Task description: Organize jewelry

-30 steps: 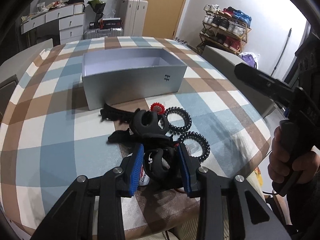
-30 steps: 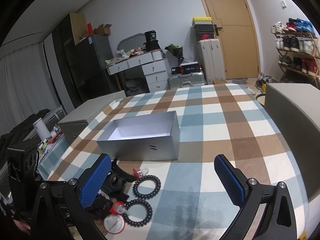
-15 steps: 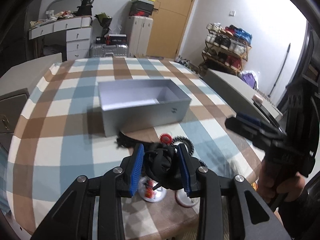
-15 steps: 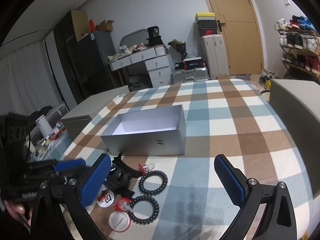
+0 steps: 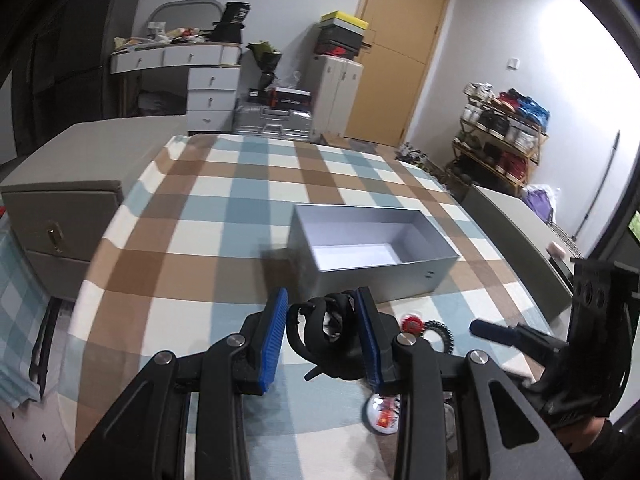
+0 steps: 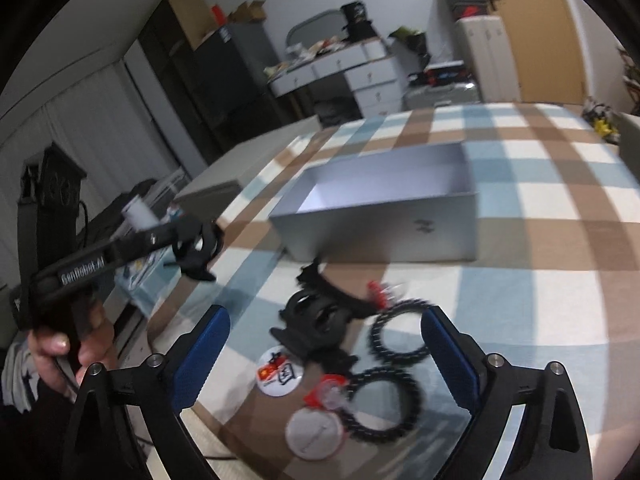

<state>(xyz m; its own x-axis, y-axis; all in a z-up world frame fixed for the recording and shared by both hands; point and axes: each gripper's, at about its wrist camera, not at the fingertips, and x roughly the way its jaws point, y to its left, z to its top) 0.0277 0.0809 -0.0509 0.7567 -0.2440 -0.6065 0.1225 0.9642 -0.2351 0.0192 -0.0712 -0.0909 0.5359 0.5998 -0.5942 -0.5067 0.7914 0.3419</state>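
Left gripper (image 5: 322,335) pinches a black hair clip (image 5: 325,338) above the checked counter (image 5: 224,216) near the grey box (image 5: 372,256), while the right gripper (image 6: 325,354), closing, hangs over hair ties (image 6: 398,332).

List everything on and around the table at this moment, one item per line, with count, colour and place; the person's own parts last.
box: 1, silver-grey, open and empty, mid-table
tablecloth: 1, blue, brown and white checks, covers the table
spiral hair ties: 2, black, on the cloth before the box
hair clip: 1, black, held clear of the table in the left tool
hair clips: black cluster, count unclear, left of the hair ties
round badges: 2, white, near table edge
small red pieces: 2, one near the box, one by the badges; blurred
left tool: shut on the hair clip
right tool: above the pile, jaws wide, closing, gripping nothing
hand: 1, grips the left tool's handle
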